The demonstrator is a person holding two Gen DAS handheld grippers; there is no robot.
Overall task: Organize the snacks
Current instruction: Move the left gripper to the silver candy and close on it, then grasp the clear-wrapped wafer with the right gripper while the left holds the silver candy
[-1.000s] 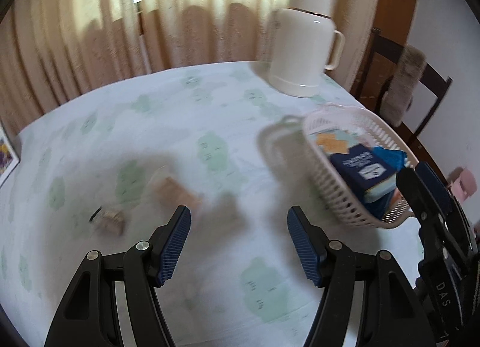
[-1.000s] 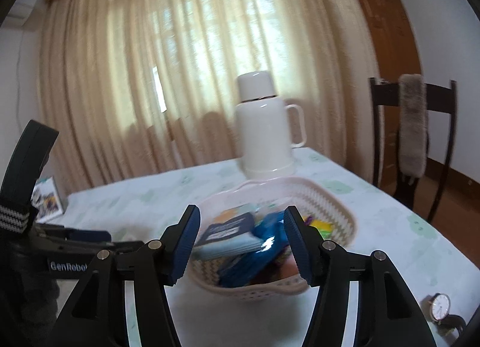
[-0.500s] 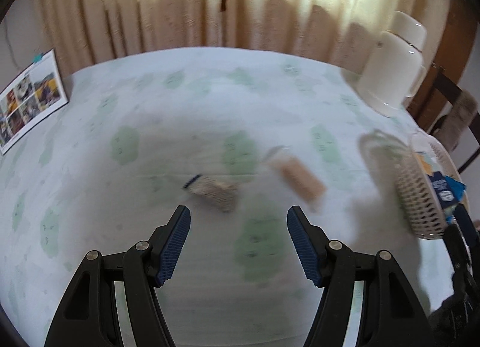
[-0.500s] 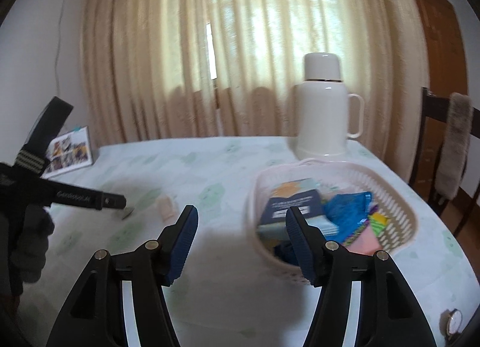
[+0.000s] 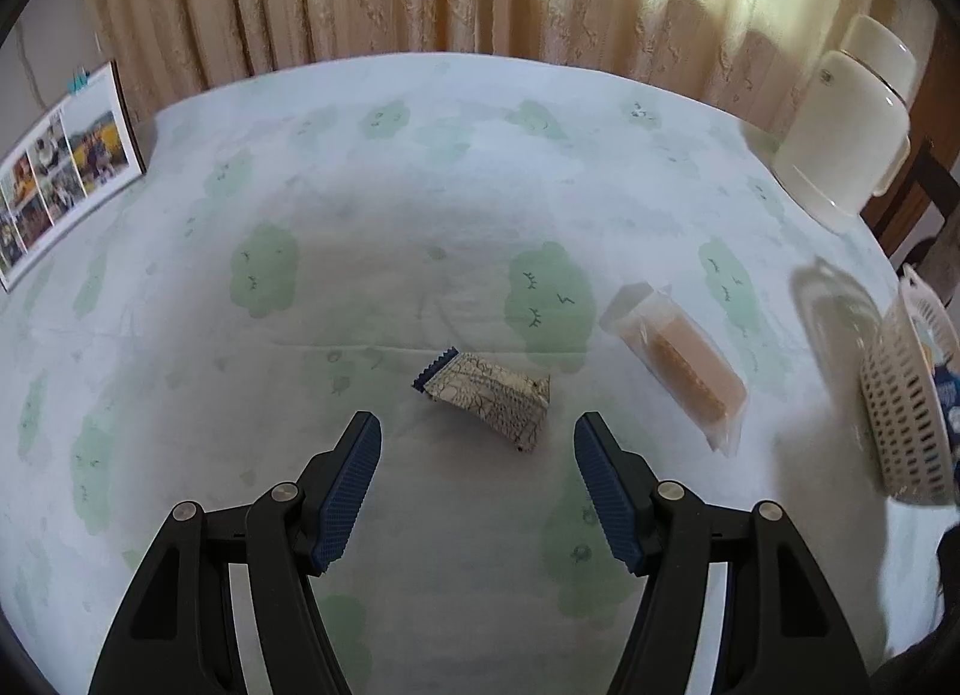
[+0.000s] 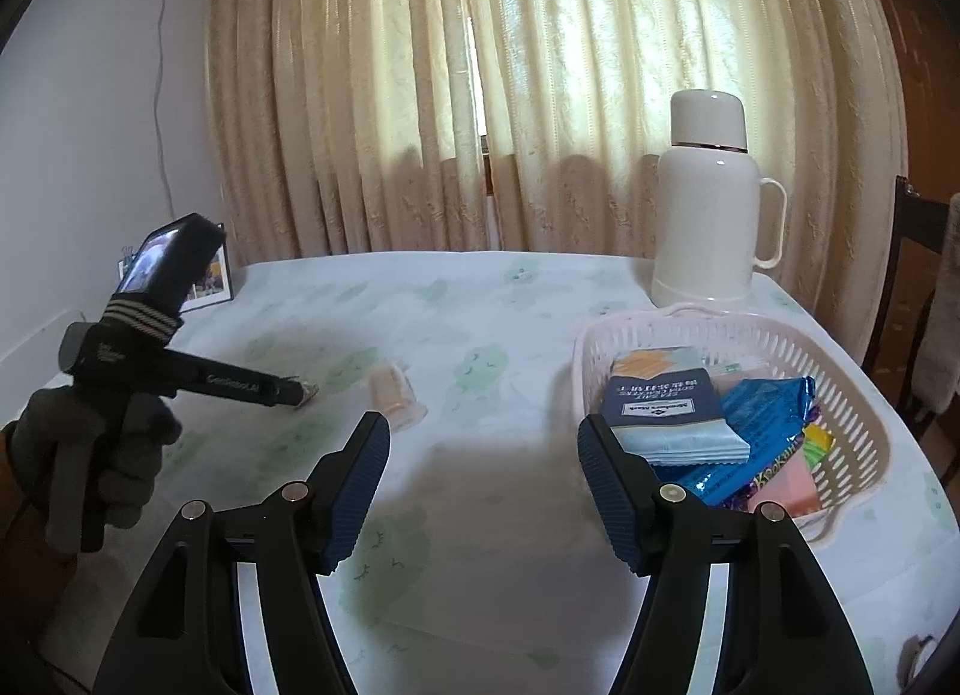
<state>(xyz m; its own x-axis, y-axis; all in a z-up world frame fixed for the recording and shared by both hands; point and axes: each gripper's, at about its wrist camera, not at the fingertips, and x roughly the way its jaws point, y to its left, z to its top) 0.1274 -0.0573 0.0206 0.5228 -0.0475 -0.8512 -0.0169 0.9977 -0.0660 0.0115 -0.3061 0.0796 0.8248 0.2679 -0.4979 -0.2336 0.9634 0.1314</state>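
Observation:
A small patterned white snack packet (image 5: 489,393) lies on the tablecloth just ahead of my open, empty left gripper (image 5: 477,482). A clear-wrapped orange wafer bar (image 5: 681,365) lies to its right; it also shows in the right wrist view (image 6: 393,392). A pink plastic basket (image 6: 864,425) holds several snacks, with a navy and light-blue packet (image 6: 666,413) on top; its edge shows in the left wrist view (image 5: 900,407). My right gripper (image 6: 483,485) is open and empty, above the table left of the basket. The left gripper (image 6: 240,389) reaches over the patterned packet there.
A white thermos jug (image 6: 714,209) stands at the back right of the table. A photo frame (image 5: 60,167) leans at the back left. Curtains hang behind the table. A dark chair (image 6: 924,299) stands to the right.
The left gripper has swung left away from the basket and now faces the patterned packet. The right gripper has pulled back and turned left, so the basket sits to its right.

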